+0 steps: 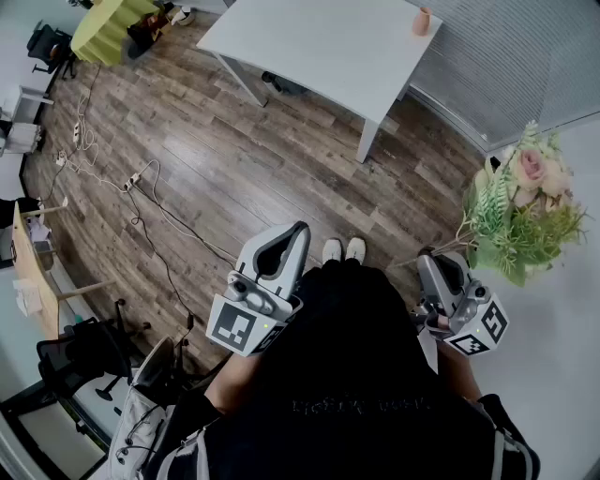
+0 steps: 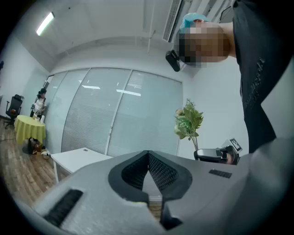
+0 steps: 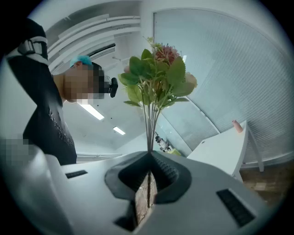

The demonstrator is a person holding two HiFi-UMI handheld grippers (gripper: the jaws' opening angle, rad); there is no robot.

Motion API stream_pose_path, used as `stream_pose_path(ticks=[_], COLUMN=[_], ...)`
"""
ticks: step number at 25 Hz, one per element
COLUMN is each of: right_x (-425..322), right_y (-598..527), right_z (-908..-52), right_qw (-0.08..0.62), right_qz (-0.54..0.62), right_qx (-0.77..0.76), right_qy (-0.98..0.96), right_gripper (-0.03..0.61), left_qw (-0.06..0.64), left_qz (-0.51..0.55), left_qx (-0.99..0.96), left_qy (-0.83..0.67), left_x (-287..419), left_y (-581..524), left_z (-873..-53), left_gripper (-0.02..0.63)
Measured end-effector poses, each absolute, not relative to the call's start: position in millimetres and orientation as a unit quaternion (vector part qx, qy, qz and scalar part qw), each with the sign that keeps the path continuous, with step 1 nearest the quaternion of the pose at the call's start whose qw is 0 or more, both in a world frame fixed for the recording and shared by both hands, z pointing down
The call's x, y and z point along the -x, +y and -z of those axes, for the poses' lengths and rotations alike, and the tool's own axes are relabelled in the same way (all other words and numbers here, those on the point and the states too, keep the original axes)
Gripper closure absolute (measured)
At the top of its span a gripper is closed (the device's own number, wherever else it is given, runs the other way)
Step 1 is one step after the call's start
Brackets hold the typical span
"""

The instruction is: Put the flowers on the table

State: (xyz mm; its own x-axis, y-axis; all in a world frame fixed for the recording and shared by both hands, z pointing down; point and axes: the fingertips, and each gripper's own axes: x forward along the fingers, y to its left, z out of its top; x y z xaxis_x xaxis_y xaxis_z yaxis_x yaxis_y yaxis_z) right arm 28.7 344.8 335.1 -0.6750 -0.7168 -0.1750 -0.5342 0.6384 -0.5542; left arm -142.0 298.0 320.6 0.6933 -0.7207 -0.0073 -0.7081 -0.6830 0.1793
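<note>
**Flowers in the right claw, not yet on the white surface**

The flowers (image 1: 520, 211) are up in the air at the person's right side. They are well apart from the white surface (image 1: 319, 47), which stands across the wood floor (image 1: 234, 169). So I think the job is only at its start: the bunch has to be carried over there first.

The right claw (image 3: 149, 153) is closed tight on the thin green stems (image 3: 150, 124). Its two sides pinch them low down, and the leaves and the pink bloom stick out well past the tip. Holding the stems at the bottom seems smart, because nothing soft gets squashed. The bunch is top-heavy, though, so it could wobble or slip on the way.

The left claw (image 2: 148, 152) is closed too, with its two sides meeting at the tip and nothing between them. It touches nothing and hangs in front of the person, out of the way of the flowers.

A small pink cup (image 1: 422, 21) stands near the far corner of the surface. Most of the top is bare, so there is lots of room to lay the flowers down.
</note>
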Motion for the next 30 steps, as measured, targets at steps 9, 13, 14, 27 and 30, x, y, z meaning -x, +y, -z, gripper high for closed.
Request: stream_pose_path(ticks=[9,13,14,27,30], right_x=[-47.9,-56.6,-58.1,-56.5,-57.3], right_y=[350.1,351.1,351.4,346.2,336.7], right_z=[-334.5,-336.1,-336.3,-339.3,-337.3], right_qw=[0.198,0.2,0.201,0.175,0.177], right_qz=[0.227,0.224,0.223,0.21,0.21], right_qx=[0.365,0.359,0.355,0.343,0.342], right_qy=[0.881,0.884,0.885,0.899,0.899], right_gripper=[0.54,0.54,0.54,0.54,0.54], left_qw=[0.077,0.076,0.075,0.087,0.081], left_qz=[0.04,0.045,0.043,0.047,0.042], left_qx=[-0.919,-0.921,-0.921,-0.921,-0.921], left_qy=[-0.384,-0.38,-0.381,-0.378,-0.378], left_x=[125.4,113.4,111.7,102.4,105.1], left_y=[295.2,297.2,298.5,293.2,285.2], left_z=[-316.5,-312.6,-312.4,-318.9,-322.3], left_gripper=[0.595,0.595,0.597,0.595,0.597])
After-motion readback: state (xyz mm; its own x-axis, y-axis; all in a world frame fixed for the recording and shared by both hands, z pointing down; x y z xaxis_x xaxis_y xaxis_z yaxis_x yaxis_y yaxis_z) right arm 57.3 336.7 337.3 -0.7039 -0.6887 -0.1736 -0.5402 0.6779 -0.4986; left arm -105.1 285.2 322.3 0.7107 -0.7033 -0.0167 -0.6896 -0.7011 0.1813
